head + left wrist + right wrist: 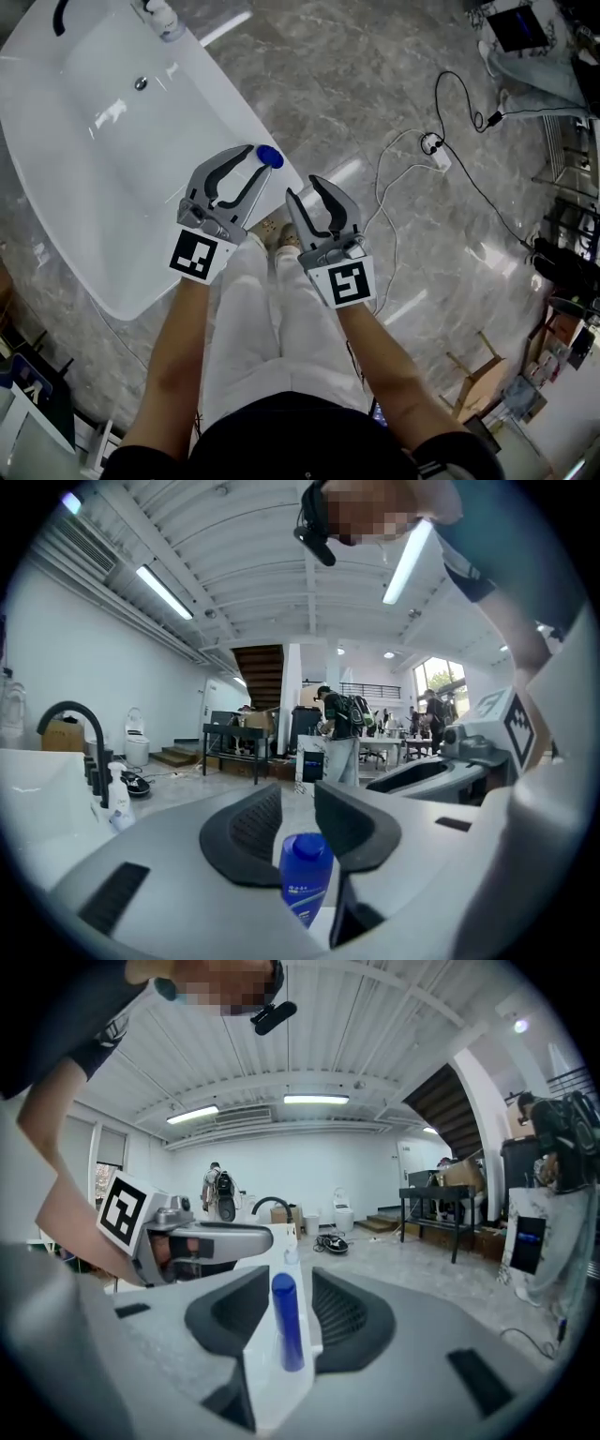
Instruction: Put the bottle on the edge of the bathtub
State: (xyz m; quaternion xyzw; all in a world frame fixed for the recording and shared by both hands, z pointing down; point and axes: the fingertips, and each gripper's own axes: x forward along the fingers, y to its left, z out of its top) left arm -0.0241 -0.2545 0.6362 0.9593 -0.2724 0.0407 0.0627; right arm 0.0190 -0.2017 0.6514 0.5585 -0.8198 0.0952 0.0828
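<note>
A blue bottle [269, 157] stands upright on the near rim of the white bathtub [234, 108]. My left gripper [255, 159] hovers right beside its cap, jaws apart. In the left gripper view the bottle [305, 874] shows low through the gap of the left gripper [298, 803], beyond the pads and untouched. My right gripper [302, 187] hangs over the floor just right of the tub, open and empty. In the right gripper view the bottle [288, 1321] stands on the tub rim [281, 1396], past the right gripper [289, 1283].
A black faucet [61, 14] and a white spray bottle [161, 17] sit at the tub's far end. Cables and a power strip [436, 150] lie on the marble floor to the right. Boxes and clutter [562, 328] line the right side.
</note>
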